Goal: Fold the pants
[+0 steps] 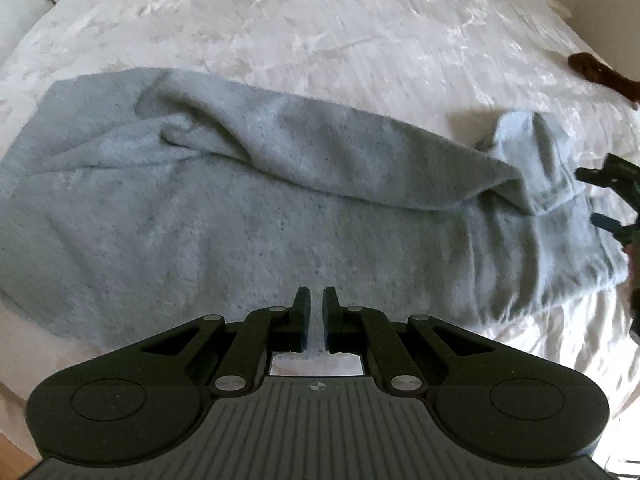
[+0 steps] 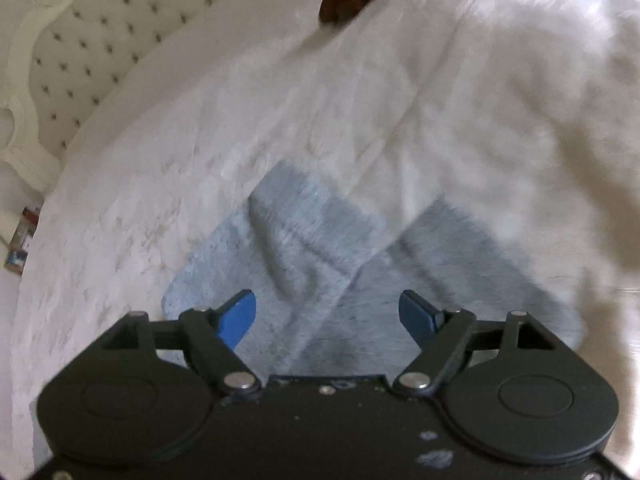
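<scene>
My left gripper (image 1: 316,300) points steeply down over the near edge of the bed, its black fingers (image 1: 301,312) drawn almost together with only a narrow slit between them. A strip of grey cloth shows in that slit, but I cannot tell whether the fingers pinch it or merely hang above it.

Just beyond them lie the light grey fleece pants (image 1: 240,200), stretched lengthwise along the near edge of the white, faintly patterned bedspread (image 1: 320,32). One leg lies folded over the other, with a soft ridge running along the length and a rumpled bunch toward the left end. At the right end the cuffs are turned and doubled over.

My right gripper (image 2: 328,312) hovers over that cuff end, its blue-padded fingers (image 2: 238,316) spread wide apart with nothing clamped between them; the grey fabric lies below in the gap. The view here is blurred.

Farther across the bed, toward the far right edge, a dark brown object (image 1: 596,72) rests on the bedspread; I cannot tell what it is. Beyond the bed's end stands a cream button-tufted headboard (image 2: 80,48) with a carved white frame.
</scene>
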Available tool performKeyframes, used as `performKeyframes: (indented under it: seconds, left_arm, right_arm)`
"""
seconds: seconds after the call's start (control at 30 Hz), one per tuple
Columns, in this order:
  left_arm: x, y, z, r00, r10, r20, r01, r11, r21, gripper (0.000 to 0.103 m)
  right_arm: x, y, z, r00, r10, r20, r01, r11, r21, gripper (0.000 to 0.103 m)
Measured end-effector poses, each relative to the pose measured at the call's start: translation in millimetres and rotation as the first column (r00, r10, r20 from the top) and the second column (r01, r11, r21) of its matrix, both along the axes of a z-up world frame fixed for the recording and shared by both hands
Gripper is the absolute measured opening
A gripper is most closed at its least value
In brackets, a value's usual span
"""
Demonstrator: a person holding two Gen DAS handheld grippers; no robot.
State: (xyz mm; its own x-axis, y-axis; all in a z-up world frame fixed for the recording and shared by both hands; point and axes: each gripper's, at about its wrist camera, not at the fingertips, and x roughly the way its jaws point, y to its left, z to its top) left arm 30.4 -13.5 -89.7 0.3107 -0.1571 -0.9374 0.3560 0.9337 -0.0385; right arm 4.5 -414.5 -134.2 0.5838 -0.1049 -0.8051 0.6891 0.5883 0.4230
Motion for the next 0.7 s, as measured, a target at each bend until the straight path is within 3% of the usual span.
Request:
performKeyframes:
  seconds: [0.07, 0.13, 0.17, 0.2, 0.23, 0.27, 0.33, 0.47, 0.53, 0.6, 0.7]
  left_arm:
    - [1.0, 2.2, 0.9, 1.000, 0.016, 0.001, -0.016, 1.000, 0.005, 0.007]
    - [2.5, 5.7, -1.2, 0.999, 0.039, -0.012, -0.039, 0.999, 0.012, 0.007]
    - [3.2, 8.0, -2.4, 0.999, 0.049, -0.018, -0.049, 0.999, 0.015, 0.007]
    - [4.2, 10.4, -3.4, 0.998, 0.061, -0.024, -0.060, 0.998, 0.017, 0.007]
    - [5.2, 12.6, -4.3, 0.997, 0.073, -0.028, -0.072, 0.997, 0.018, 0.007]
    - [5.9, 14.4, -5.1, 0.996, 0.081, -0.030, -0.081, 0.997, 0.019, 0.007]
    - [7.9, 16.0, -7.1, 0.995, 0.091, -0.037, -0.090, 0.996, 0.025, 0.007]
    - [10.7, 14.9, -9.2, 0.995, 0.090, -0.039, -0.089, 0.995, 0.039, 0.007]
    - [10.3, 13.4, -9.9, 0.995, 0.088, -0.040, -0.087, 0.996, 0.038, 0.007]
    - [8.8, 11.2, -11.6, 0.996, 0.082, -0.042, -0.080, 0.996, 0.040, 0.007]
    - [6.2, 6.9, -12.8, 0.997, 0.069, -0.045, -0.067, 0.997, 0.047, 0.007]
  right_arm:
    - [15.1, -2.2, -10.1, 1.000, 0.015, -0.018, -0.014, 0.999, 0.046, 0.075]
    - [28.9, -1.3, -19.4, 0.998, 0.036, -0.042, -0.032, 0.996, 0.083, 0.063]
    - [35.6, -0.7, -23.1, 0.998, 0.047, -0.052, -0.042, 0.994, 0.100, 0.047]
    - [38.8, 0.2, -28.1, 0.996, 0.060, -0.060, -0.053, 0.993, 0.110, 0.023]
    - [44.3, 2.1, -30.1, 0.994, 0.071, -0.079, -0.062, 0.992, 0.112, 0.009]
    - [49.3, 4.5, -29.0, 0.992, 0.085, -0.096, -0.074, 0.992, 0.105, 0.005]
    - [52.5, 8.6, -22.1, 0.992, 0.114, -0.047, -0.110, 0.990, 0.089, 0.005]
    - [35.0, 19.8, 40.1, 0.978, 0.187, 0.091, -0.181, 0.981, -0.072, 0.004]
    - [13.4, 18.8, 64.1, 0.977, 0.181, 0.110, -0.164, 0.976, -0.146, 0.004]
    - [-12.8, 12.6, 68.2, 0.986, 0.147, 0.079, -0.132, 0.976, -0.171, 0.003]
    - [-41.6, 4.5, 43.1, 0.995, 0.093, -0.027, -0.096, 0.985, -0.144, 0.003]
